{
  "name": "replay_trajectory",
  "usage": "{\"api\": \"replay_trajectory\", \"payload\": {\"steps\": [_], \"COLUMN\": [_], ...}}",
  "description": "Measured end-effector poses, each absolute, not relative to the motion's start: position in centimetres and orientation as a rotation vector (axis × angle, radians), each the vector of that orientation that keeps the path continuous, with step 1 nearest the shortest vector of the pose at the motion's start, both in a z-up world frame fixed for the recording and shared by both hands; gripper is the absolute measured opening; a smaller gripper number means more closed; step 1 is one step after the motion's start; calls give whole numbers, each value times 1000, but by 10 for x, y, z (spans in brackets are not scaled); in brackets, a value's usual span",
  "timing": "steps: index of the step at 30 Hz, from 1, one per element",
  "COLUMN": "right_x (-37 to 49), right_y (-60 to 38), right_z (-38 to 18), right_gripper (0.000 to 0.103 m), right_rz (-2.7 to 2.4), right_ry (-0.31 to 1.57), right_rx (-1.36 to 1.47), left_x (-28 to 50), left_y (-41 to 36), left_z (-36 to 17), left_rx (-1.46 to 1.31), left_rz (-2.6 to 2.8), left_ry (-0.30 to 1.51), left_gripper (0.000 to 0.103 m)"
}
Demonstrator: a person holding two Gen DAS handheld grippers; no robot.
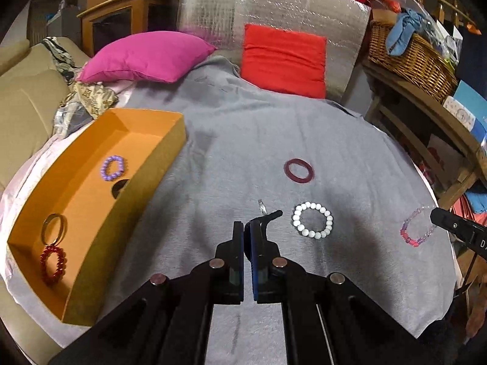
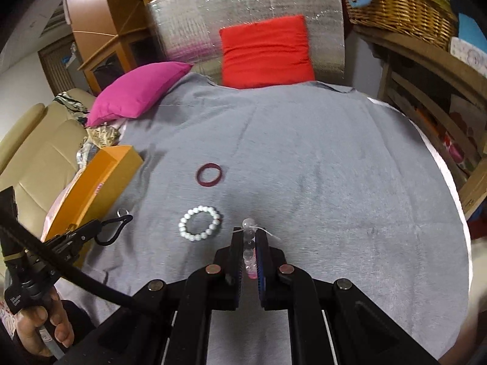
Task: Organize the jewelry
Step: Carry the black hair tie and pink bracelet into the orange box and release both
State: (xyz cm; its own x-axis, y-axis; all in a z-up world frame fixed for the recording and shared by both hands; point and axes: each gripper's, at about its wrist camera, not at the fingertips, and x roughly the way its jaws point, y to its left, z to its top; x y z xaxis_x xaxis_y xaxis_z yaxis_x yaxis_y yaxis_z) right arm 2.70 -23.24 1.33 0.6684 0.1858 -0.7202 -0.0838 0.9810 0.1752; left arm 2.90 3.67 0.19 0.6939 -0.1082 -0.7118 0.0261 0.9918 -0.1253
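Right gripper (image 2: 249, 234) pinches pink-clear bead bracelet (image 2: 250, 249) over grey cloth (image 2: 334, 167). Left gripper (image 1: 247, 228) looks pressed onto a black clip (image 1: 269, 216), probably holding it, silver ring (image 1: 262, 206) just beyond. White bracelet (image 1: 312, 219) and maroon bangle (image 1: 298, 170) lie on cloth; orange box (image 1: 158, 155) holds purple bracelet (image 1: 113, 168).

Both views are dim, lit from overhead indoors, and strong fisheye bending curves everything toward black corners. Soft dark shadows lie on the grey cloth (image 1: 304, 127) just ahead of and beside the left gripper (image 1: 247, 228). Glare whitens the silver foil sheet (image 2: 243, 15) far ahead, and edges look smeared.
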Motion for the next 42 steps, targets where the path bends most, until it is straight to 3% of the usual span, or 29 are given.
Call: {"api": "replay_trajectory", "payload": {"steps": [42], "right_x": [50], "right_y": [-47], "right_z": [41], "right_gripper": [8], "right_rz": [440], "right_ry": [816], "right_rx": [-34], "left_x": [5], "left_y": [183], "left_z": [17], "left_rx": [-226], "left_rz": [195], "left_ry": [746], "left_gripper": [4]}}
